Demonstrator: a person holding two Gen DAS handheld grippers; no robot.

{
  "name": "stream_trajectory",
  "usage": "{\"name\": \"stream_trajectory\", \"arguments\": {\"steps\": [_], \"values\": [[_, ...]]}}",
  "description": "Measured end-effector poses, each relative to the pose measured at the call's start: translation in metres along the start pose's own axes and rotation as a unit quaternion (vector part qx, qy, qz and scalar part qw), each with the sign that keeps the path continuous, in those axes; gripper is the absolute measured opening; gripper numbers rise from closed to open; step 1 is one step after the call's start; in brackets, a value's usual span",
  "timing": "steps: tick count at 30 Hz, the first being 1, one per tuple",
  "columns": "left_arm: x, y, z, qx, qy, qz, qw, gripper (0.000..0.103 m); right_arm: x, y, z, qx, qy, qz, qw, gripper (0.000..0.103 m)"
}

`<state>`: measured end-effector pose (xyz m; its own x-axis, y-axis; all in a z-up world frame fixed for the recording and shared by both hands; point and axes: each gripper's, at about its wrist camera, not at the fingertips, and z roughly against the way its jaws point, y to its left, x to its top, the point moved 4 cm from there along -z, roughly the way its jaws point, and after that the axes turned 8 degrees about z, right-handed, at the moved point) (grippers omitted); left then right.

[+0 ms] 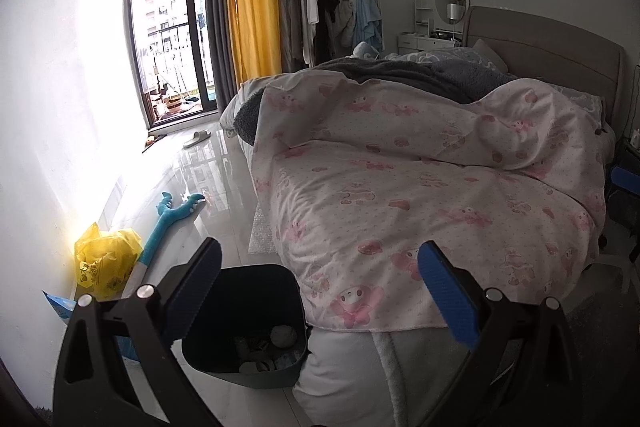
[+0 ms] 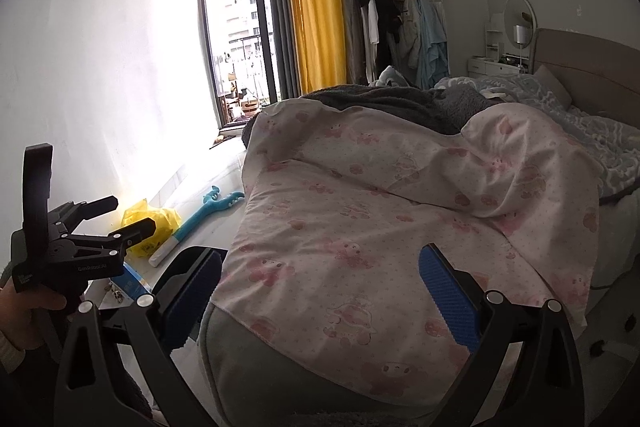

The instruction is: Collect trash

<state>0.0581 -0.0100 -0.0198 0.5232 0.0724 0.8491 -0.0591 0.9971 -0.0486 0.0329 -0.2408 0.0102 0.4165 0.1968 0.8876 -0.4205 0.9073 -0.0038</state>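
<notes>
Left tool (image 1: 320, 291) spread empty (above bin (image 1: 256, 323)), right tool (image 2: 320, 291) spread

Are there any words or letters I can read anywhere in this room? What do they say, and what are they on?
"GenRobot.AI": white letters on the black body of the left gripper, seen from the right wrist camera.
Small white print on the same gripper's handle: too small to read.
Dark printing on the crumpled yellow plastic bag on the floor: too blurred to read.
Markings on the flat blue packet on the floor: too blurred to read.
No other readable text shows.
</notes>
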Motion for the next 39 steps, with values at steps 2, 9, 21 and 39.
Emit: {"name": "stream_trajectory", "arguments": {"steps": [2, 9, 21, 39], "values": [[-0.001, 0.001, 0.001, 0.0, 0.0, -0.004, 1.0, 0.1, 0.0, 0.0, -0.001, 0.002, -0.002, -0.005, 1.0, 0.1], [-0.003, 0.007, 0.003, -0.001, 0.003, 0.001, 1.0, 0.1, 0.001, 0.007, -0.003, 0.006, -0.002, -0.008, 1.0, 0.1], [-0.004, 0.011, 0.003, -0.003, 0.006, 0.004, 1.0, 0.1, 0.003, 0.01, -0.007, 0.009, 0.0, -0.013, 1.0, 0.1], [-0.006, 0.008, 0.004, -0.005, 0.007, 0.001, 1.0, 0.1, 0.002, 0.007, -0.006, 0.01, -0.001, -0.019, 1.0, 0.1]]}}
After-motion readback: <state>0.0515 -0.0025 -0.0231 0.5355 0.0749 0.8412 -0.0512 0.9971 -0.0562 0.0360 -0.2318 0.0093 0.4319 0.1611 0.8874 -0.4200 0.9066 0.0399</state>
